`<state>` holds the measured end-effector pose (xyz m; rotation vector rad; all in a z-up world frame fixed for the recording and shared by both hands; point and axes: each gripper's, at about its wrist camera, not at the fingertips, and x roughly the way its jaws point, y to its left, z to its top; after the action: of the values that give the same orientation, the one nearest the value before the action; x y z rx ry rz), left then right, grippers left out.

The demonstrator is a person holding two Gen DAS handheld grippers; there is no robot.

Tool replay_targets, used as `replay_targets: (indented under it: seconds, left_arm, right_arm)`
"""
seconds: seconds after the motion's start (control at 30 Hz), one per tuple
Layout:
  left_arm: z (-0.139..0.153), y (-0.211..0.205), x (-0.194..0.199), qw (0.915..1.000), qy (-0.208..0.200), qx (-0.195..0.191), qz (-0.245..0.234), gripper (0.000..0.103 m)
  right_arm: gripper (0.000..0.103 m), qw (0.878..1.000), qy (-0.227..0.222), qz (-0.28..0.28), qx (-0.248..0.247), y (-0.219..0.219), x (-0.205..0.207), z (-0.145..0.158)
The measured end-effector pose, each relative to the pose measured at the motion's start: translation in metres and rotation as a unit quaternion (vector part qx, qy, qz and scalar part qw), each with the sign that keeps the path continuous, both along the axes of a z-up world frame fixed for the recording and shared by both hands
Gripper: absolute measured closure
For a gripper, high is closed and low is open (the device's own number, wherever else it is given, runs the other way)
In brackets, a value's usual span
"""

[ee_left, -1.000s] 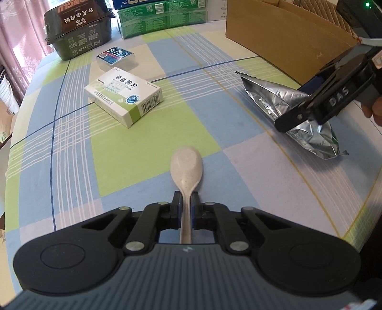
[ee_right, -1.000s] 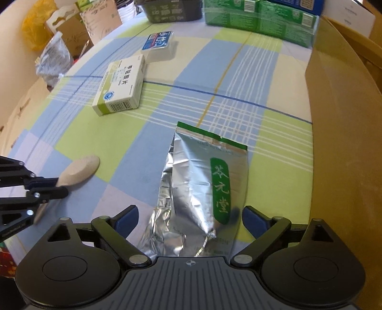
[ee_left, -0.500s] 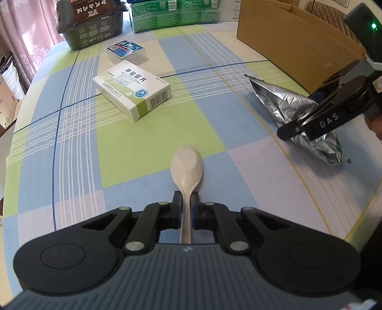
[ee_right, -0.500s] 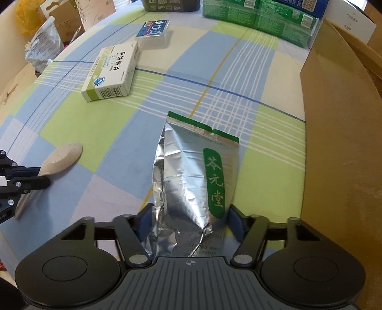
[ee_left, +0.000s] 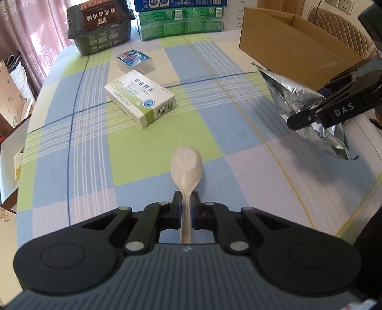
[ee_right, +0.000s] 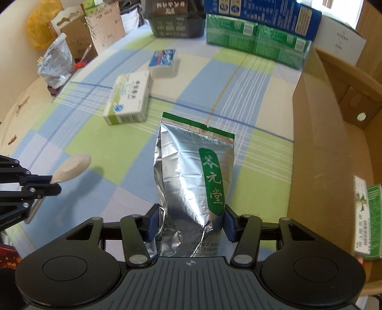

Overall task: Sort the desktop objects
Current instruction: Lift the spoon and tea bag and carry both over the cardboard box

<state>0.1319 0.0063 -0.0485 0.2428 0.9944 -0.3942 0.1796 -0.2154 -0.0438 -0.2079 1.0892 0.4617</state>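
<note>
Spoon: a pale speckled spoon [ee_left: 186, 167] sits in the left claw [ee_left: 186, 209], bowl forward and handle running back between the fingers; its shadow on the cloth in the right wrist view shows it lifted off the worktop [ee_left: 148, 152].
Left claw: pinched narrow on the spoon's handle, over the near edge of the worktop.
Pill box: a white and green box [ee_left: 140, 97] lies flat near the middle of the worktop, left of centre.
Small pack: a blue and white pack [ee_left: 134, 60] lies just beyond the pill box, toward the far edge, close to it though contact cannot be told.
Dark tub: a dark carton with a brown label [ee_left: 100, 28] stands at the far left corner.
Green cartons: green cartons [ee_left: 181, 22] with blue ones stacked on top line the far edge.
Foil bag: a silver bag with a green label [ee_right: 193, 176] is gripped at its lower part by the right claw [ee_right: 191, 225] and held off the cloth near the right edge.
Right claw: closed partway, its blue pads pressing both sides of the bag.
Cardboard box: an open brown box [ee_right: 329, 152] stands along the right edge, with a green and white packet [ee_right: 367, 219] inside.
</note>
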Motion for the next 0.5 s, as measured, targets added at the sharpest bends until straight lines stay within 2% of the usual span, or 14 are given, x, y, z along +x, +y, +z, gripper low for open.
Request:
replay_targets:
  seconds: [0.5]
  left_arm:
    - [0.042, -0.013, -0.032, 0.9997, -0.021, 0.013, -0.003, 0.099]
  right_arm:
    - [0.053, 0.999, -0.036, 0.004, 0.027, -0.013, -0.034, 0.057]
